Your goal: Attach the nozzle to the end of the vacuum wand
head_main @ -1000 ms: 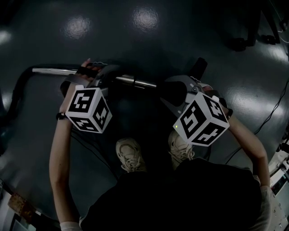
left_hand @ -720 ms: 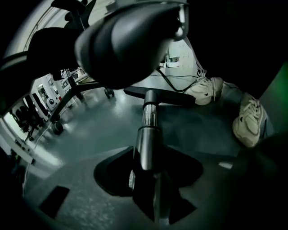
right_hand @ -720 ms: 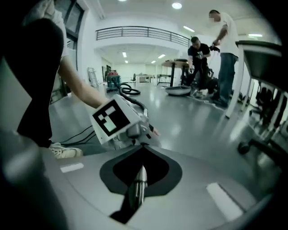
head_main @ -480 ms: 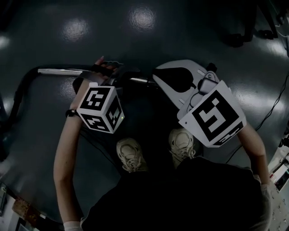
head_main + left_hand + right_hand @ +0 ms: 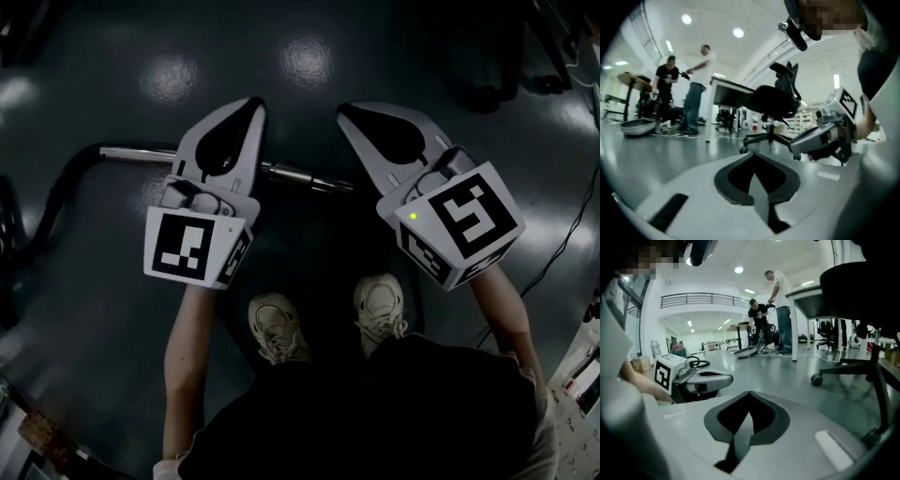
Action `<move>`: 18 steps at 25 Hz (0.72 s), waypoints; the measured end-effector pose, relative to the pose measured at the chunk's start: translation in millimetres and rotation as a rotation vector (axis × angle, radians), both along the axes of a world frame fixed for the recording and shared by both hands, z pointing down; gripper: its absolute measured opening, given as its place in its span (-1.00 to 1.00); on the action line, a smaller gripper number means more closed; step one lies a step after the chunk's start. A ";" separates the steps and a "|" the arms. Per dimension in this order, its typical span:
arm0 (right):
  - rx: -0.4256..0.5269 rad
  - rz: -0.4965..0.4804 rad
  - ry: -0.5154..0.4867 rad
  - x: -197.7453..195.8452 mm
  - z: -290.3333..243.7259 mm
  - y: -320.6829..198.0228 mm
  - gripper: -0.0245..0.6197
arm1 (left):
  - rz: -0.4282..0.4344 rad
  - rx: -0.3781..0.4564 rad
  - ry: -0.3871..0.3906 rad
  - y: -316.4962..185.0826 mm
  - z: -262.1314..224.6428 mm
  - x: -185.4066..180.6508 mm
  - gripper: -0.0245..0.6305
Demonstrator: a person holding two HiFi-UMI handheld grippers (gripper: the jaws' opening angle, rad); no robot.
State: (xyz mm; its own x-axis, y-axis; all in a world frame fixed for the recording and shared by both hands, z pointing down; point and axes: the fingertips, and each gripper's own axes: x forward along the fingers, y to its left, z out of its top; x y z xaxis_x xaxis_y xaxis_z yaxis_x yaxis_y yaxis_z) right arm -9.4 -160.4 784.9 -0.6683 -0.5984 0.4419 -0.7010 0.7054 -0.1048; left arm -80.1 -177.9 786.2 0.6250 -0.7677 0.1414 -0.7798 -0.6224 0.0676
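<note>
Stands in pale lace-up shoes point(image 5: 274, 326) on the dark glossy floor point(image 5: 84, 309), with the white left gripper point(image 5: 242, 111) and white right gripper point(image 5: 354, 112) held up side by side, both clamped shut on nothing. Below and beyond them, touches nothing of the silver metal vacuum wand point(image 5: 300, 174) lying across the floor, its black hose point(image 5: 56, 202) curving off left; cannot make out the nozzle anywhere. Seems between steps: next calls for locating the nozzle, opening one gripper onto it and steadying the wand's end with the other.
</note>
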 end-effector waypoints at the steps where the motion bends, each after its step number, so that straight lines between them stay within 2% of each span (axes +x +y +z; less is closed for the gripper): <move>1: 0.021 0.037 -0.022 2.1 -3.1 -4.8 -0.90 | -0.087 0.018 0.037 -2.1 -5.1 -7.1 -0.92; 3: 0.042 0.099 -0.055 6.4 -5.0 -11.4 -0.90 | -0.179 0.039 0.077 -2.9 -8.9 -12.1 -0.92; 5: 0.047 0.147 -0.072 8.0 -4.1 -14.8 -0.90 | -0.205 0.028 0.107 -3.2 -7.8 -12.5 -0.92; 9: 0.053 0.165 -0.063 5.7 1.9 -15.4 -0.90 | -0.220 0.007 0.118 -4.4 -3.7 -16.4 -0.92; 18: 0.051 0.166 -0.072 -1.1 18.8 -32.6 -0.90 | -0.220 0.022 0.068 -18.1 11.6 -27.9 -0.92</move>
State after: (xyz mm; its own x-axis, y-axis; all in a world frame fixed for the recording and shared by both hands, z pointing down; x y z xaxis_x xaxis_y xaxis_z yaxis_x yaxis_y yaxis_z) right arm -10.5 -193.0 803.7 -0.5874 -0.7234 0.3627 -0.8000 0.5867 -0.1256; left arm -108.0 -196.0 797.8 0.4499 -0.8889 0.0863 -0.8909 -0.4401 0.1124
